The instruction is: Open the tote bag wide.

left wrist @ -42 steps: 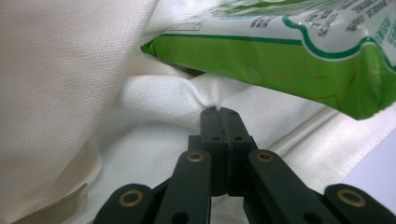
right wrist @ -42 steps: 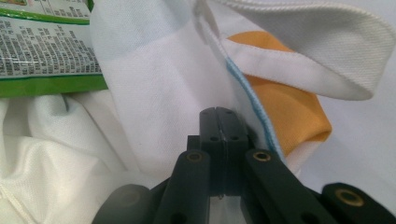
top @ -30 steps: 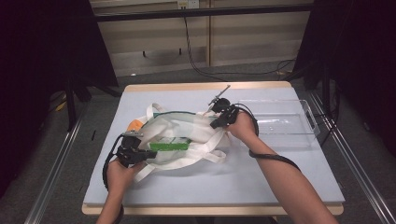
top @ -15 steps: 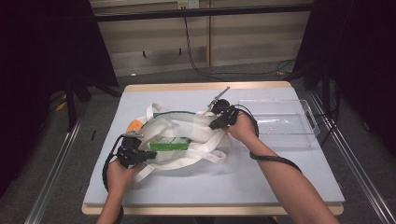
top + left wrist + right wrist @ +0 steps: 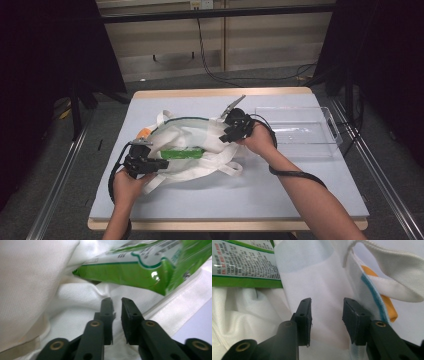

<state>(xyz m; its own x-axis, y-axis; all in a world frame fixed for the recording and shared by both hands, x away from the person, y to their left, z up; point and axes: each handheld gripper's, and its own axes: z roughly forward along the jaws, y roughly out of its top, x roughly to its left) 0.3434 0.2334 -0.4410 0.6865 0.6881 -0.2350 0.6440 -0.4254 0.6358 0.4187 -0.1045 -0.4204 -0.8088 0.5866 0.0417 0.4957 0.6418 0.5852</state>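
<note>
A white cloth tote bag [image 5: 200,135] lies flat on the table with a green packet [image 5: 182,153] in its mouth. My left gripper [image 5: 150,162] is at the bag's near left rim. In the left gripper view its jaws [image 5: 116,301] have just been opening and stand a narrow gap apart over the white cloth [image 5: 82,297], below the green packet [image 5: 130,272]. My right gripper [image 5: 231,129] is at the bag's right rim. Its jaws [image 5: 326,302] have just been opening too and stand apart, with a fold of the bag [image 5: 319,275] lying loose between them, not pressed.
A clear plastic tray [image 5: 300,131] stands on the table right of the bag. An orange thing [image 5: 143,132] peeks out at the bag's left side. The bag's straps [image 5: 227,167] trail toward the front. Bare grey-blue tabletop [image 5: 225,197] lies in front.
</note>
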